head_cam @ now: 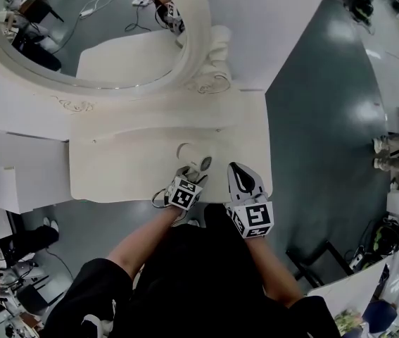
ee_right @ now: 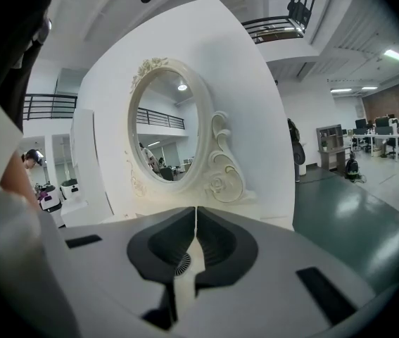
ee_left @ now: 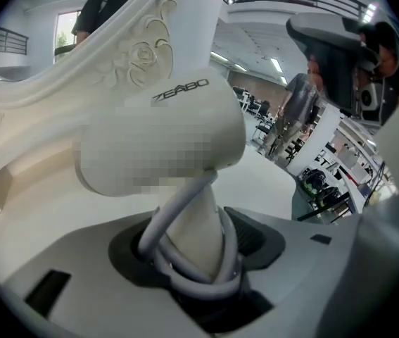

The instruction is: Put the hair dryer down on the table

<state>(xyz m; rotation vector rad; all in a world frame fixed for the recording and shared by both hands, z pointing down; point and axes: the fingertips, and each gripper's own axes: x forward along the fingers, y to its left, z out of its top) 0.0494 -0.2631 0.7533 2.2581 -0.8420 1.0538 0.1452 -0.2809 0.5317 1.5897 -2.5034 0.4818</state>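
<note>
**Item:** hair dryer [ee_left: 185, 111], white, with a smooth plastic shell and a short barrel on a tapered handle. A grey cord [ee_left: 185, 282] is looped round the base of the handle.

**Location:** the hair dryer is held over the near edge of the white dressing table [head_cam: 115, 167], in front of the carved oval mirror [head_cam: 200, 55]. Whether the tabletop is touched cannot be told.

**Holder:** left gripper [ee_left: 195, 245]. Its jaws are set fairly wide and clamped on the handle, and the cord loop is caught between the pads as well. The barrel is carried clear of the jaws.

**Right gripper** [ee_right: 196, 220]: the jaws are brought together with nothing between them. It is held just beside the left gripper at the table edge.

**Handling, as judged:**
- The hair dryer is taken to be rigid, fairly light and top-heavy towards the barrel, so a roll is to be expected on release.
- The shell is likely slick, and the handle, taken low down as here, is judged the proper place for a hold.
- The cord is soft and springy, and the hair dryer may be dragged by it.
- Cracked plastic is risked by a drop, so a low release onto its side is advised
</note>
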